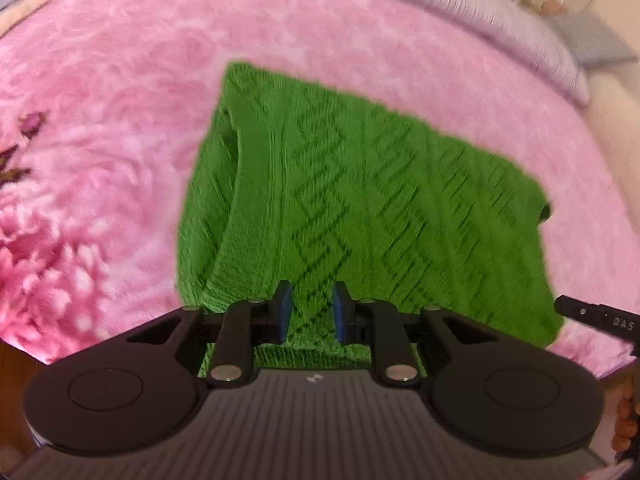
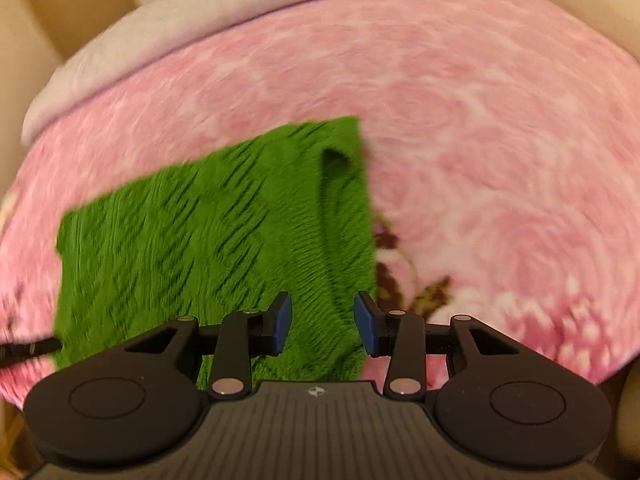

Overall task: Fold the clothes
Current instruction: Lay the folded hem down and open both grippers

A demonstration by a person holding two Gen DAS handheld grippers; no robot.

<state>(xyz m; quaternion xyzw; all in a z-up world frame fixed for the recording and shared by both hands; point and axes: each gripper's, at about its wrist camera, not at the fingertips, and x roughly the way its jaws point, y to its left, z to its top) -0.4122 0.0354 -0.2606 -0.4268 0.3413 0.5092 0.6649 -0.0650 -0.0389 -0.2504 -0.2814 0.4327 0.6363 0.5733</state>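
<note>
A green knitted sweater [image 1: 360,200] lies folded into a rough rectangle on the pink fluffy blanket [image 1: 120,100]. It also shows in the right wrist view [image 2: 208,240]. My left gripper [image 1: 311,312] hovers over the sweater's near edge with its blue pads apart and nothing between them. My right gripper [image 2: 323,322] is open over the sweater's near right corner, also empty. The tip of the right gripper [image 1: 596,316] shows at the right edge of the left wrist view.
The blanket [image 2: 480,120] covers a bed, with a pale lilac sheet edge [image 1: 500,20] along its far side. Cream walls or furniture [image 2: 60,20] stand beyond the bed. A dark flower print [image 2: 400,280] lies beside the sweater.
</note>
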